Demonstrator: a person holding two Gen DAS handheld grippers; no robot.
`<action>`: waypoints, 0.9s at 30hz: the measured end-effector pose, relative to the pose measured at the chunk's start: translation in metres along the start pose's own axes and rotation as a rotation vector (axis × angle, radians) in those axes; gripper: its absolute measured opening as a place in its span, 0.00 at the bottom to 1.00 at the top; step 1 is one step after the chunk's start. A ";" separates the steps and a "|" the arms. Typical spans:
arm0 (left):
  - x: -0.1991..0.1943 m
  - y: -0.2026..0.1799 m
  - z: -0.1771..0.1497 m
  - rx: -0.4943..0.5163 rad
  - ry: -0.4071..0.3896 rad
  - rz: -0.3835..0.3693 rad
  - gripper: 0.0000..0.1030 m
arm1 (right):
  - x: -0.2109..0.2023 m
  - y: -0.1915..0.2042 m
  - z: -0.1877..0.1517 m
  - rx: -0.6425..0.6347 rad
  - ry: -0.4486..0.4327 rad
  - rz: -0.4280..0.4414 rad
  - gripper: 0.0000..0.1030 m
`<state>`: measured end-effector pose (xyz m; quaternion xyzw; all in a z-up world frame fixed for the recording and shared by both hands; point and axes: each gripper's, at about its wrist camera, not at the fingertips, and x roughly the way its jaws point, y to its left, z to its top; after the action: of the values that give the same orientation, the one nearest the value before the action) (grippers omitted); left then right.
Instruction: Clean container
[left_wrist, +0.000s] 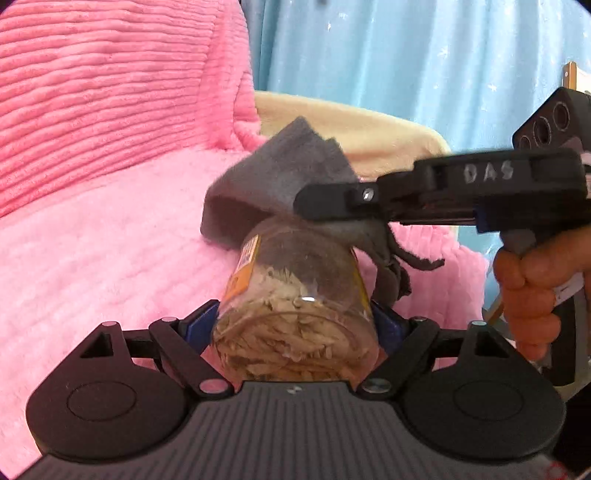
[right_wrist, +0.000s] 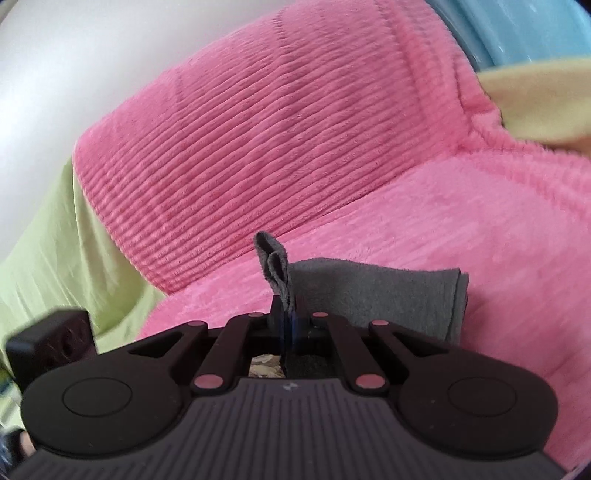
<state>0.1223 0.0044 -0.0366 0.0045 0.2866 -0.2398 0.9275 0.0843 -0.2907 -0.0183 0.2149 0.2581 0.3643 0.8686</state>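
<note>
The left tool (left_wrist: 295, 325) grips a clear plastic jar (left_wrist: 295, 295) by its base end, a blue-padded finger (left_wrist: 199, 328) pressed against each side, so the jar lies tilted and points away from the camera toward the far pink bedding (left_wrist: 110, 240). Pale flaky pieces (left_wrist: 284, 332) fill the near part of the jar, and an orange label (left_wrist: 245, 258) runs along its left side.

The right tool (left_wrist: 317, 206) reaches in from the right of the left wrist view, held level across the jar's far end. A hand (left_wrist: 532, 288) curls round its pistol-style handle at the right edge, fingers wrapped and knuckles toward the camera. This tool's fingers are drawn narrow and pinch a grey cloth (left_wrist: 280, 173), which drapes over the jar's far end and top; a frayed tail of it hangs down on the right side of the jar.

In the right wrist view the right tool (right_wrist: 290, 317) shows the same cloth (right_wrist: 369, 291) clamped between closed fingers, a folded corner standing up above them and the rest spreading right. Behind lie a ribbed pink cushion (right_wrist: 277, 129) and a green sheet (right_wrist: 55, 240) at left.
</note>
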 end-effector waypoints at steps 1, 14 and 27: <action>-0.001 -0.001 -0.002 0.021 0.001 0.008 0.82 | -0.001 0.000 0.000 0.018 0.008 0.020 0.03; -0.005 -0.058 -0.017 0.382 -0.007 0.200 0.82 | 0.005 -0.003 0.002 -0.015 -0.017 -0.025 0.01; 0.000 -0.024 -0.007 0.124 0.002 0.084 0.82 | 0.000 0.008 -0.001 0.003 0.029 0.041 0.02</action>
<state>0.1075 -0.0155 -0.0396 0.0741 0.2716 -0.2177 0.9345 0.0796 -0.2850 -0.0150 0.2160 0.2670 0.3847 0.8568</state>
